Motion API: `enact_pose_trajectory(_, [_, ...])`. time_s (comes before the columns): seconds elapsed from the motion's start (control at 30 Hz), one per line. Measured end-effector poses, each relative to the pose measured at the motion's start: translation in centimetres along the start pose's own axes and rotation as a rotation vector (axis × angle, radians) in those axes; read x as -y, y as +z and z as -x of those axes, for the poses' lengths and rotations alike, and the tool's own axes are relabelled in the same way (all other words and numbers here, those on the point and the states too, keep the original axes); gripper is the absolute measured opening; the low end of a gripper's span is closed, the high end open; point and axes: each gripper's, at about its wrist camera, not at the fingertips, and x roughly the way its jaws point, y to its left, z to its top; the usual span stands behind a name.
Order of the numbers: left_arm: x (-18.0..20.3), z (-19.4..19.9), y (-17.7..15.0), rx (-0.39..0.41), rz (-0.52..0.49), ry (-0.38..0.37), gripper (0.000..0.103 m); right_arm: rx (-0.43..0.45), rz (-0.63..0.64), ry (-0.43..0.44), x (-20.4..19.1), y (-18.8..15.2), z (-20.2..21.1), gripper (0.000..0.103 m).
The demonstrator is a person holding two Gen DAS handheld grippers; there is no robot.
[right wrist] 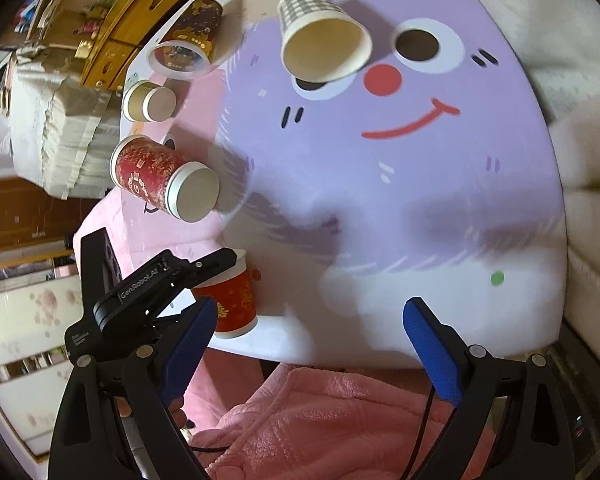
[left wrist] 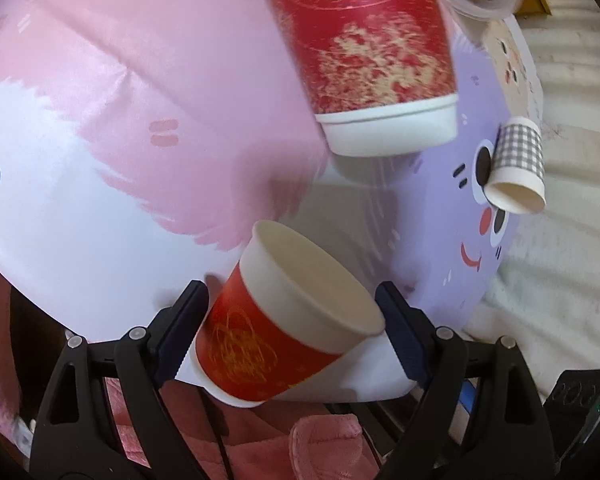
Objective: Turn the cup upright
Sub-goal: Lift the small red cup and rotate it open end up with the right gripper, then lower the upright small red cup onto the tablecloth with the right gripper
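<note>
While the left gripper (left wrist: 292,320) sits low at the near edge of the cartoon-print table (left wrist: 100,208), its dark blue fingers (left wrist: 184,328) stand on either side of a small red paper cup (left wrist: 260,344) with a white rim band and gold scribble print. In the left wrist view the cup's open mouth tilts up and away from the camera and its base is near the table edge. One finger touches the cup wall; the other lies right at the rim. Whether the jaws actually press the cup I cannot tell.

In the right wrist view the same red cup (right wrist: 236,300) appears to stand on its base at the table's near edge, partly hidden behind the left gripper's black body (right wrist: 156,284).

The right gripper (right wrist: 306,320) has its blue fingers (right wrist: 432,340) spread wide, with only bare table surface between them.

Other items on the table:
- a tall red cup with gold pattern (left wrist: 364,52), lying on its side, white base toward both cameras; also seen at (right wrist: 160,178).
- a grey-checked paper cup (left wrist: 518,164), on its side, mouth toward the cameras.
- a small brown cup (right wrist: 150,100), on its side.
- a dark printed canister (right wrist: 188,44), on its side, with a clear lid.

Pink fleece fabric (right wrist: 340,420) fills the lower frame below the table edge.
</note>
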Motion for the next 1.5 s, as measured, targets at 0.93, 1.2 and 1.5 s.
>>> enact_pose_trajectory(0.93, [0.4,8.1,1.4,-0.100,-0.157,-0.098,0.089,-0.003,0.029,0.025,-7.2,-1.7,-2.1,0.095])
enact_pose_trajectory(1.2, [0.3,13.7,0.7,0.115,-0.467,0.003,0.089,0.109,0.052,-0.007,-10.3,-3.9,-3.7,0.095])
enact_pose_trajectory(1.5, [-4.2,14.3,1.4,0.093,-0.589,0.076,0.089,0.259,0.196,-0.168,-14.2,-6.4,-7.7,0.095])
